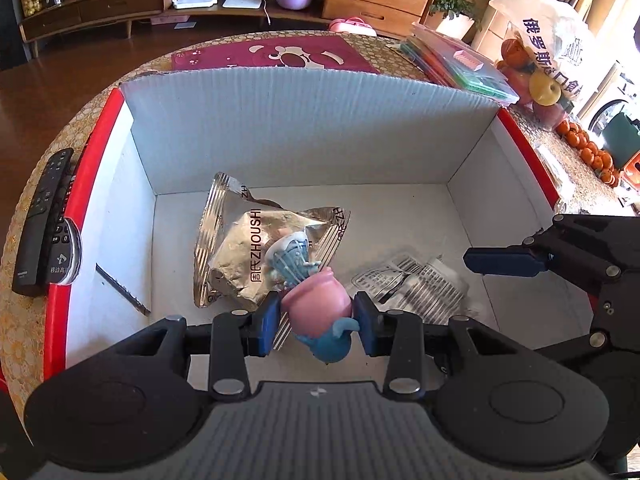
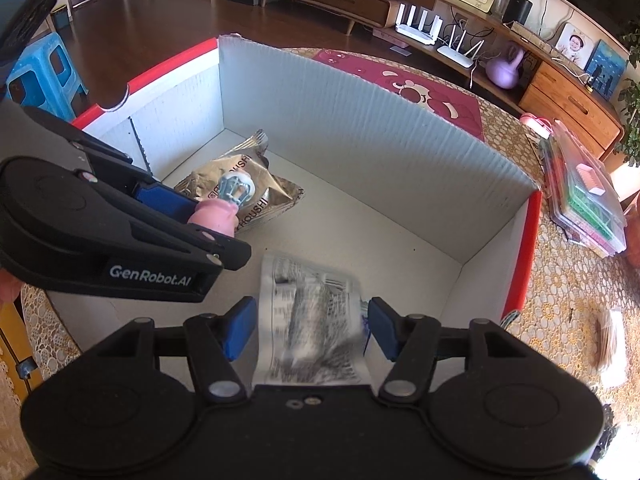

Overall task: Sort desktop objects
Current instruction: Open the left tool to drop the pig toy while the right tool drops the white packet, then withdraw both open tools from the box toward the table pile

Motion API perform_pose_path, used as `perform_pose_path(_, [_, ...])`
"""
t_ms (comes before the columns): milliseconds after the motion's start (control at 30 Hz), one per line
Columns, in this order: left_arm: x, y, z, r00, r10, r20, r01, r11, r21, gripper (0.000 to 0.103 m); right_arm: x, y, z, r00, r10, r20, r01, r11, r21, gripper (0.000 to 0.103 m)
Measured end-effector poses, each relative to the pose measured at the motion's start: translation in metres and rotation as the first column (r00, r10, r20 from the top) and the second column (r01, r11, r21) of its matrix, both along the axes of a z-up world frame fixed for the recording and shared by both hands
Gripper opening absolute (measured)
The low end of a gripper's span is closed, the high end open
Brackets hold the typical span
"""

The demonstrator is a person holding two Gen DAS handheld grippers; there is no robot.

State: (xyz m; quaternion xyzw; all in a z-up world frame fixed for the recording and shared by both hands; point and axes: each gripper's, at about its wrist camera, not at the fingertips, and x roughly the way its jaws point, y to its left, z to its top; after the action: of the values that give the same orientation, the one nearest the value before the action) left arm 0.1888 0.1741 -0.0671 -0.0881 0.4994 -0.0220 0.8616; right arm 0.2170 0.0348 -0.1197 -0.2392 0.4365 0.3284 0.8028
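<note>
A white cardboard box (image 1: 304, 128) with a red rim fills both views. My left gripper (image 1: 316, 316) hangs over the box's near side, shut on a pink and blue toy figure (image 1: 318, 308). The right wrist view shows that left gripper (image 2: 208, 220) and the toy figure (image 2: 224, 204) at the left. A gold snack bag (image 1: 244, 256) lies on the box floor. My right gripper (image 2: 312, 328) stands open above a clear printed packet (image 2: 316, 324), which looks blurred. In the left wrist view the clear printed packet (image 1: 412, 284) lies on the floor, apart from the right gripper's blue fingertip (image 1: 504, 261).
Two black remotes (image 1: 40, 220) lie outside the box's left wall. Beyond the box are a dark red mat (image 1: 276, 54), a clear case of coloured items (image 1: 460, 64), a bag of fruit (image 1: 540, 60) and loose oranges (image 1: 588, 148). A blue stool (image 2: 40, 76) stands on the floor.
</note>
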Motion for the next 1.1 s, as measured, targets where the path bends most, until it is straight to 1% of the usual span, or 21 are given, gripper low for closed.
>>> perform_pose_path(167, [0.002,0.001,-0.001,0.999,0.019,-0.029,-0.019,1.000,-0.013,0.039,-0.002,-0.001,0.006,1.000,0.015,0.020,-0.015,1.000,0.003,0.065])
perform_pose_path(300, [0.003,0.001,0.000,0.999,0.024,-0.034,-0.024,1.000,-0.007,0.040,-0.006,-0.006,0.013,0.999,0.020,0.035,-0.020,1.000,0.014,0.067])
perform_pose_path(367, [0.003,0.002,0.000,0.999,0.035,-0.036,-0.035,0.999,-0.005,0.049,-0.007,-0.009,0.018,0.999,0.019,0.042,-0.020,1.000,0.021,0.068])
perform_pose_path(400, [0.002,0.003,0.001,0.998,0.042,-0.036,-0.042,0.999,-0.004,0.058,-0.008,-0.011,0.021,0.999,0.019,0.045,-0.020,0.999,0.025,0.068])
perform_pose_path(433, [0.001,0.004,0.001,0.998,0.046,-0.034,-0.046,0.999,-0.001,0.063,-0.008,-0.013,0.024,0.999,0.018,0.049,-0.020,0.999,0.030,0.072])
perform_pose_path(500, [-0.001,0.004,0.002,0.998,0.050,-0.030,-0.049,0.999,0.013,0.063,-0.011,-0.018,0.029,0.998,0.013,0.058,-0.016,0.999,0.044,0.074])
perform_pose_path(700, [-0.010,0.004,0.010,0.998,0.055,-0.015,-0.055,0.998,0.013,0.063,-0.021,-0.033,0.046,0.998,-0.010,0.067,0.005,0.997,0.081,0.074])
perform_pose_path(1100, [-0.038,-0.015,0.040,0.998,0.024,0.054,-0.025,0.999,0.019,0.063,-0.045,-0.064,0.071,0.994,-0.048,0.093,0.035,0.990,0.134,0.074])
